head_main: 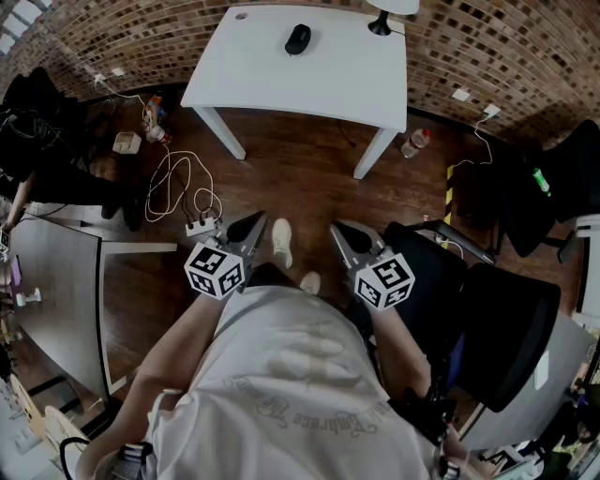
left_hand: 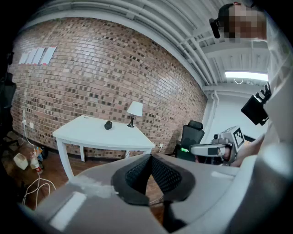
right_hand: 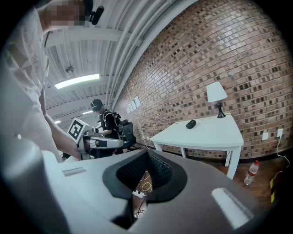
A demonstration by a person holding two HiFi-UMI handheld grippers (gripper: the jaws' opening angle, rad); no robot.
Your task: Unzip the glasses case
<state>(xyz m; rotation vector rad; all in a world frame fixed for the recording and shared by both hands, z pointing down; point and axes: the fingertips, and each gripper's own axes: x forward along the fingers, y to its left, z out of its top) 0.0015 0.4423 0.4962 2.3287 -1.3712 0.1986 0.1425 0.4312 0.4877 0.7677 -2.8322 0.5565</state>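
The glasses case [head_main: 297,38] is a small black oval lying at the far middle of the white table [head_main: 337,70]. It also shows in the left gripper view, where the case [left_hand: 108,124] sits beside the lamp, and in the right gripper view as the same dark case [right_hand: 191,124]. Both grippers hang close to my body, well short of the table. My left gripper [head_main: 255,223] is shut with nothing in it, jaws meeting at the tip [left_hand: 150,156]. My right gripper [head_main: 339,228] is also shut and empty, its jaws pressed together [right_hand: 146,153].
A white lamp [head_main: 384,14] stands at the table's far right corner. A black office chair [head_main: 487,309] is at my right, a grey desk [head_main: 56,291] at my left. A power strip with white cables [head_main: 199,225] and a water bottle [head_main: 415,142] lie on the wooden floor. Another person [right_hand: 103,121] stands behind.
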